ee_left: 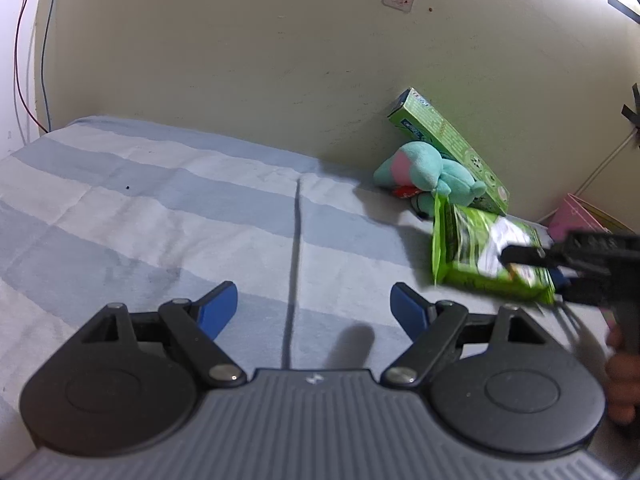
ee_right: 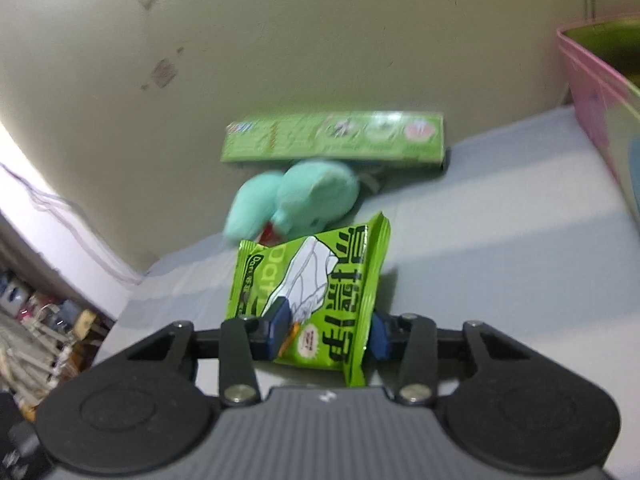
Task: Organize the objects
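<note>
- Green snack packet [ee_right: 316,300] sits between the blue pads [ee_right: 280,326] of your right gripper [ee_right: 330,332], pinched at its lower end, with the rest standing up ahead of the fingers.
- Your right gripper's jaws are drawn in against the packet's two sides; from the left wrist view the same packet [ee_left: 480,256] hangs in that gripper [ee_left: 532,268] above the striped bedsheet [ee_left: 160,208].
- Just beyond the packet you have a teal plush toy [ee_right: 304,200] lying on the sheet, near the packet's top edge.
- Behind the toy, a long green box [ee_right: 332,138] leans against the wall [ee_right: 320,40], touching the toy.
- Off to the right of your right gripper stands a pink bin [ee_right: 592,92], well apart from the packet.
- Your left gripper [ee_left: 314,308] hovers over the bare sheet with its blue pads [ee_left: 218,310] spread apart and nothing between them; the packet lies ahead and to its right.
- Part of your hand [ee_left: 622,380] shows at the right edge of the left wrist view.
</note>
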Tool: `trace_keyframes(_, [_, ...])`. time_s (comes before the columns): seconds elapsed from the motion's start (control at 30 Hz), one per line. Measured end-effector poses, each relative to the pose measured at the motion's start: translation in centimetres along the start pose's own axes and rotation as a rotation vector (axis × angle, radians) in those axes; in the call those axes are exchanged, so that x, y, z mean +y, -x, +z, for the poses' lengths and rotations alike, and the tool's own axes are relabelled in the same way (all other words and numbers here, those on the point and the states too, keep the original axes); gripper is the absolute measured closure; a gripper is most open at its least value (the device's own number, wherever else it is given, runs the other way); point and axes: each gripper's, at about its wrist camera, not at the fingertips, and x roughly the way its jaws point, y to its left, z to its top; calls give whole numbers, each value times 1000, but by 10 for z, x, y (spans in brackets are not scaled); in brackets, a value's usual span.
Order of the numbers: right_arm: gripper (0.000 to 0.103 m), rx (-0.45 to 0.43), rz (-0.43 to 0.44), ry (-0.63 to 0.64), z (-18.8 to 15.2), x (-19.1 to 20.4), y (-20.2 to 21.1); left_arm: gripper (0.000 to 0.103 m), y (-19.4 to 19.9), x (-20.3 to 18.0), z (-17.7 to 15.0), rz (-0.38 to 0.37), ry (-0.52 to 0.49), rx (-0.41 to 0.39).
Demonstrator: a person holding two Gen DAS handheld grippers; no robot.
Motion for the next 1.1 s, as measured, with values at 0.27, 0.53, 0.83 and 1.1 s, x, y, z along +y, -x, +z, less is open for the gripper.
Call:
trace_keyframes(0.27, [65,30,54,103,-73,21,62,18,3,-1,-2,-35,-19,-6])
trace_keyframes(0.53, [67,-42,7,108,-134,3,153,18,22,-17,-13,16,-127,-47])
trace_keyframes(0.83, [62,-123,-113,86,-173,-27,235,18,50,-60,-50,-138,-175,5])
trace_keyframes(1.1, [25,-254,-353,243,-204,-29,284,17,65,-109,-79,-451,-2,132])
